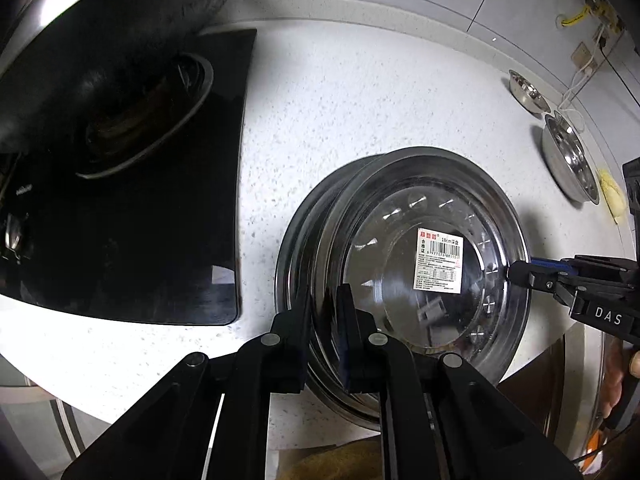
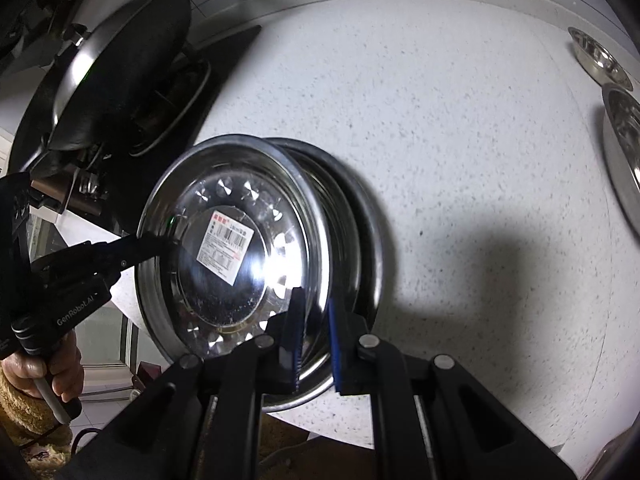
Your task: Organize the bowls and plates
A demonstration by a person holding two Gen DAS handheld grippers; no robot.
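Note:
A stack of shiny steel plates (image 1: pixel 400 216), the top one bearing a white barcode label (image 1: pixel 438 260), sits low over the white speckled counter (image 1: pixel 360 100); whether it rests on the counter I cannot tell. My left gripper (image 1: pixel 324 300) is shut on the stack's near rim. My right gripper (image 1: pixel 514 272) pinches the opposite rim from the right. In the right wrist view the same stack (image 2: pixel 208 280) is clamped by my right gripper (image 2: pixel 314 300) at the bottom, and my left gripper (image 2: pixel 160 240) bites the far left rim, held by a hand.
A black glass gas stove (image 1: pixel 160 240) with a dark wok (image 1: pixel 100 40) lies left of the stack. Two steel bowls (image 1: pixel 528 92) (image 1: pixel 572 160) stand at the far right by the wall, with a yellow cloth (image 1: pixel 612 196) beside them. The counter's front edge runs just below the stack.

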